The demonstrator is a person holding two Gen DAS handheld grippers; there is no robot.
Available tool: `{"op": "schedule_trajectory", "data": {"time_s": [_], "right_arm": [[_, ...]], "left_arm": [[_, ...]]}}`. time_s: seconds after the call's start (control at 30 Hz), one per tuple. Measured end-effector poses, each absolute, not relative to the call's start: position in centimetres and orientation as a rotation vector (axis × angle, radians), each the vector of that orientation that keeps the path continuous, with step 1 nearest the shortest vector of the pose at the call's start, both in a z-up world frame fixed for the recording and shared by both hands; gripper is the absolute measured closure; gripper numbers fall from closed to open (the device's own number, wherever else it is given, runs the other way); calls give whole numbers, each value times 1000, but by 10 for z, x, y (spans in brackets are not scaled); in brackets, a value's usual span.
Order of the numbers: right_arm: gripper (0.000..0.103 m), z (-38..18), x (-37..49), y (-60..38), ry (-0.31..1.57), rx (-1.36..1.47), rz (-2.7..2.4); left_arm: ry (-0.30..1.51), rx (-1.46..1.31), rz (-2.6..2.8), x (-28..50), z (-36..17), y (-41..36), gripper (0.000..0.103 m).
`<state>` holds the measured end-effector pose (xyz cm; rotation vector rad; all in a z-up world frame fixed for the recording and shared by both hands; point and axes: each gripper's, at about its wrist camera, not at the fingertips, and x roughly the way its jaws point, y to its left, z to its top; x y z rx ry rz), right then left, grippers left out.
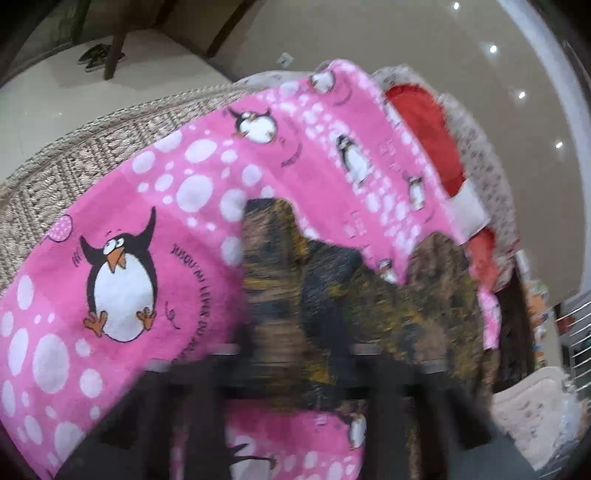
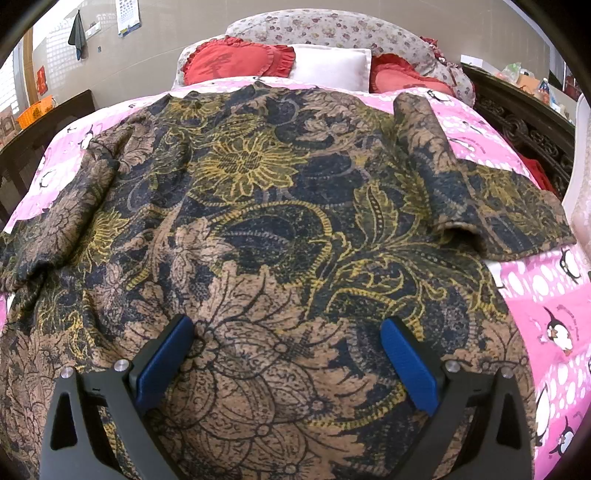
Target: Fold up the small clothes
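Your right tongs (image 2: 288, 328) hang low over the floral garment (image 2: 258, 206), pointing toward the head of the bed. Their blue pads (image 2: 164, 360) stand wide apart, one at 7 o'clock and one at 5 o'clock of the right wrist view, and nothing is between them; the cloth lies under the gap. I cannot tell if the tips touch the cloth.

Your left tongs (image 1: 295, 369) are tilted and strongly blurred. In the left wrist view the dark fingers (image 1: 192, 417) appear at 6 o'clock, with the same brown, black and yellow garment (image 1: 332, 295) rising between them. I cannot tell if they pinch it or only stand around it.

The garment is spread flat over most of the bed, with large yellow flowers and brown leaves on a dark ground. At 2 o'clock of the right wrist view one sleeve (image 2: 436, 162) is folded inward and lies on the body of the garment.

Under it is a pink sheet with penguins (image 2: 550, 314), visible at the edges. At 12 o'clock are two red heart-shaped cushions (image 2: 232, 62), a white pillow (image 2: 328, 62) between them, and a flowered headboard (image 2: 325, 29) behind. A dark carved bed frame (image 2: 524, 125) runs at 2 o'clock. On the wall at 11 o'clock hang a grey cloth (image 2: 78, 37) and a calendar (image 2: 127, 16). In the left wrist view a woven mat (image 1: 92, 147) lies at 10 o'clock beside the sheet, and the glossy floor (image 1: 369, 37) reflects ceiling lights.
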<state>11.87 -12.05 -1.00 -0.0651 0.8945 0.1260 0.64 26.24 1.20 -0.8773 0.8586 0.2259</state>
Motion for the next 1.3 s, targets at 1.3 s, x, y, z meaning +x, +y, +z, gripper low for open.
{"op": "schedule_trajectory", "data": {"time_s": [1.3], "right_arm": [[0, -9, 119, -123, 900, -50, 147]], "left_arm": [[815, -307, -245, 67, 35, 12, 94]]}}
